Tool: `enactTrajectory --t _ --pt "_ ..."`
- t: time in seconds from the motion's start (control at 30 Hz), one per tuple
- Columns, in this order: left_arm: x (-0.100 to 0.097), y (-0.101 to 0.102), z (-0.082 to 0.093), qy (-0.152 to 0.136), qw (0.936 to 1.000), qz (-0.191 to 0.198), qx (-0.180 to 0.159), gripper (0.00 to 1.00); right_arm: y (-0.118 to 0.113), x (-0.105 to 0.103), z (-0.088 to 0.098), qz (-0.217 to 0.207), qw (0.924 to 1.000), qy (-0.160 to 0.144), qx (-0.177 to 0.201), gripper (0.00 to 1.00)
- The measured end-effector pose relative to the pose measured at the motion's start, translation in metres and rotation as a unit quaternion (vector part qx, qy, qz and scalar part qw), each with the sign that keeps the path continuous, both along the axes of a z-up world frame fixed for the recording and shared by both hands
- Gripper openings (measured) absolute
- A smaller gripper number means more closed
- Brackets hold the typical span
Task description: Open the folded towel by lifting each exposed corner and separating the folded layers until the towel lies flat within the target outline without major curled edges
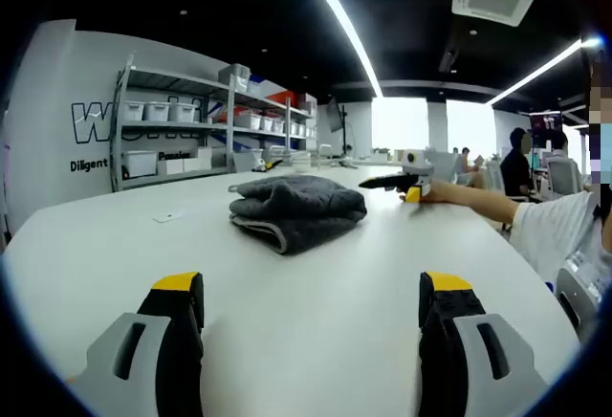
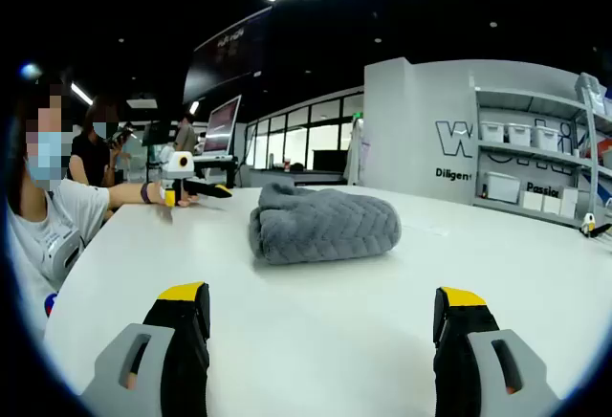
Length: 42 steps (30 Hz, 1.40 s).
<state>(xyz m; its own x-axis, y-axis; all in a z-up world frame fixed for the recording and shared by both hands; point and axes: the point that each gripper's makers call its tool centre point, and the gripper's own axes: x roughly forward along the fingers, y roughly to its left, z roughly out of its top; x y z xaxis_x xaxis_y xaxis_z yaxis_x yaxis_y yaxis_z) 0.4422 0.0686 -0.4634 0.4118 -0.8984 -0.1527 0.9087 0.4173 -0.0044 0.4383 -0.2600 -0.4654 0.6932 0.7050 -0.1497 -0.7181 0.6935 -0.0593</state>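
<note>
A grey quilted towel (image 1: 298, 208) lies folded in a thick bundle on the white table (image 1: 115, 245), a short way ahead of my left gripper (image 1: 311, 288). That gripper stands open with nothing between its black, yellow-tipped jaws. From another side, the same towel (image 2: 325, 224) sits ahead of my right gripper (image 2: 321, 295), which is also open and empty. Neither gripper touches the towel.
A seated person in a white shirt (image 2: 48, 216) rests an arm on the table, holding another gripper (image 1: 406, 185) (image 2: 191, 187) just beside the towel. Shelves with white bins (image 1: 172, 135) (image 2: 535, 173) stand behind the table. A small white tag (image 1: 170, 215) lies left of the towel.
</note>
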Motion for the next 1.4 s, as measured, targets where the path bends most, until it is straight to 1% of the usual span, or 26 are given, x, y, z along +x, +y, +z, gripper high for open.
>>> enactTrajectory --t 0.17,0.77,1.07,1.2,1.33,1.4 --pt "0.0 0.0 -0.001 -0.003 1.0 -0.001 0.007 0.92 0.001 0.0 -0.001 0.0 1.0 0.0 -0.003 1.0" --pt "-0.001 0.0 -0.002 -0.005 0.9999 -0.002 0.012 0.91 0.003 -0.001 -0.003 -0.003 0.9999 0.0 -0.012 1.0" --pt "0.0 0.0 -0.003 -0.006 0.9999 -0.002 0.014 0.9 0.001 0.003 -0.001 -0.008 0.9998 -0.004 -0.018 1.0" --pt "0.001 0.001 -0.003 -0.008 0.9998 -0.002 0.016 0.9 0.002 0.005 0.004 -0.013 0.9996 -0.015 -0.022 1.0" --pt "0.001 0.0 -0.003 -0.009 0.9998 -0.003 0.017 0.9 0.009 0.01 0.023 -0.008 0.9993 -0.038 -0.005 1.0" --pt "0.001 0.0 -0.003 -0.009 0.9998 -0.002 0.018 0.9 0.014 0.013 0.032 -0.006 0.9985 -0.054 -0.01 1.0"
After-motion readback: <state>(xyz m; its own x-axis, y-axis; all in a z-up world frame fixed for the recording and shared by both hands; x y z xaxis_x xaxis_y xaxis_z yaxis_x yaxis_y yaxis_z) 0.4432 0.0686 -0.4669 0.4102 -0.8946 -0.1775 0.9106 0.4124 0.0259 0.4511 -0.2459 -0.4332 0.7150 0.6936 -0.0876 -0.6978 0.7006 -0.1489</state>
